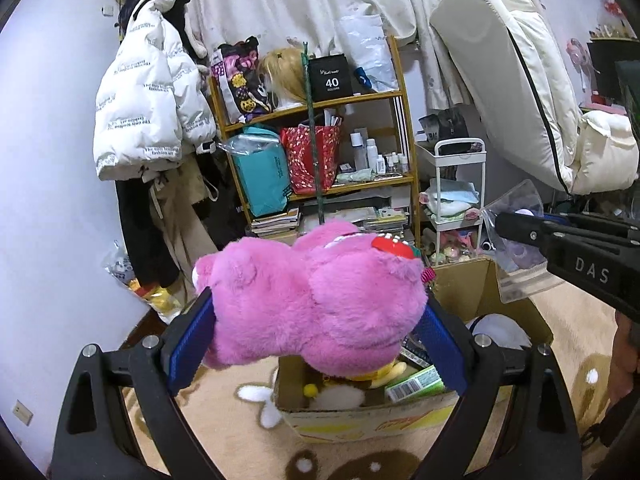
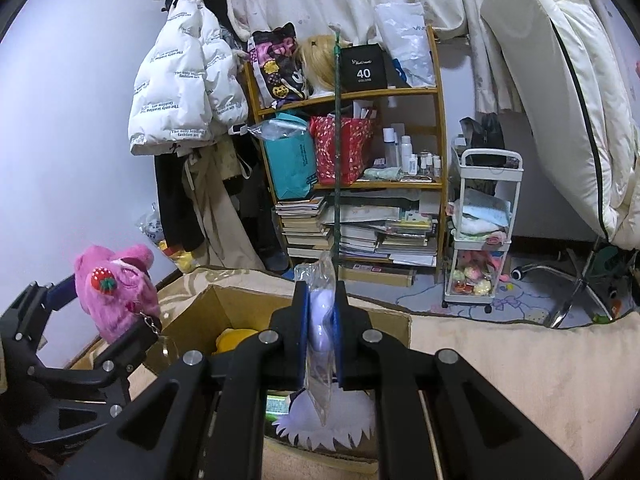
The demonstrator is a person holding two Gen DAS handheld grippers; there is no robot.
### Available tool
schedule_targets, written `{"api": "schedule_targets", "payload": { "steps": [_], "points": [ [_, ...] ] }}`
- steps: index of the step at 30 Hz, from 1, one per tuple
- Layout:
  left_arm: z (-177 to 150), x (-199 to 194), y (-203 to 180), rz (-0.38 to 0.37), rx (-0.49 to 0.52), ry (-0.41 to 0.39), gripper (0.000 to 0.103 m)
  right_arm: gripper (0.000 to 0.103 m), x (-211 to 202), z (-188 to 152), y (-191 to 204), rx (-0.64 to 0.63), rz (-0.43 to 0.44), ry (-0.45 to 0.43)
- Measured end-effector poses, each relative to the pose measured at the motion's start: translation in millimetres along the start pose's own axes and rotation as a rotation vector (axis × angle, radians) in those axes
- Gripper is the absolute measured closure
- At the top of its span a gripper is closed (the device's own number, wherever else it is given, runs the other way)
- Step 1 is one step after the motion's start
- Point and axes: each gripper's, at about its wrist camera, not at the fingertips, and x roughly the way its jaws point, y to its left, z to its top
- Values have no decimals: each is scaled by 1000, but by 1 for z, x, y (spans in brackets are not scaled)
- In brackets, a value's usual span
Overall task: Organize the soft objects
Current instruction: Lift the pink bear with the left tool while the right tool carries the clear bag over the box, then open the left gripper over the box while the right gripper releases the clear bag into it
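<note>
Left wrist view: left gripper (image 1: 320, 320) fingers pinch the pink plush (image 1: 316, 300), long axis crosswise, directly above the box (image 1: 360, 416) at 6 o'clock; right gripper (image 2: 320, 320) fingers pinch a plastic bag (image 2: 320, 320).

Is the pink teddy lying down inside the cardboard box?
No, the left gripper holds the pink teddy squeezed between its fingers, up above the cardboard box.

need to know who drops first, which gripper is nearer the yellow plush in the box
Left, as far as the views show. The left gripper holds the pink plush right above the yellow plush; the right gripper pinches a clear bag off to one side.
</note>
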Motion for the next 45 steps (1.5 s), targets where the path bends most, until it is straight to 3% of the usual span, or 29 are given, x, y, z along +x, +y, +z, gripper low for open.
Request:
{"api": "schedule_targets", "payload": {
  "steps": [21, 27, 33, 35, 39, 45],
  "points": [
    [-25, 42, -8, -115, -37, 136, 9, 88, 31, -22, -20, 98, 51, 78],
    [-31, 54, -5, -186, -91, 214, 7, 86, 33, -23, -26, 129, 55, 82],
    [-32, 55, -4, -181, -96, 222, 1, 85, 37, -25, -26, 130, 53, 109],
    [-33, 56, -4, -169, -92, 234, 1, 83, 38, -26, -26, 128, 51, 121],
    [-34, 55, -3, -125, -66, 230, 1, 67, 38, -27, -26, 127, 47, 134],
    [-30, 37, 4, -64, -39, 197, 1, 54, 31, -27, -25, 112, 34, 127]
  ]
}}
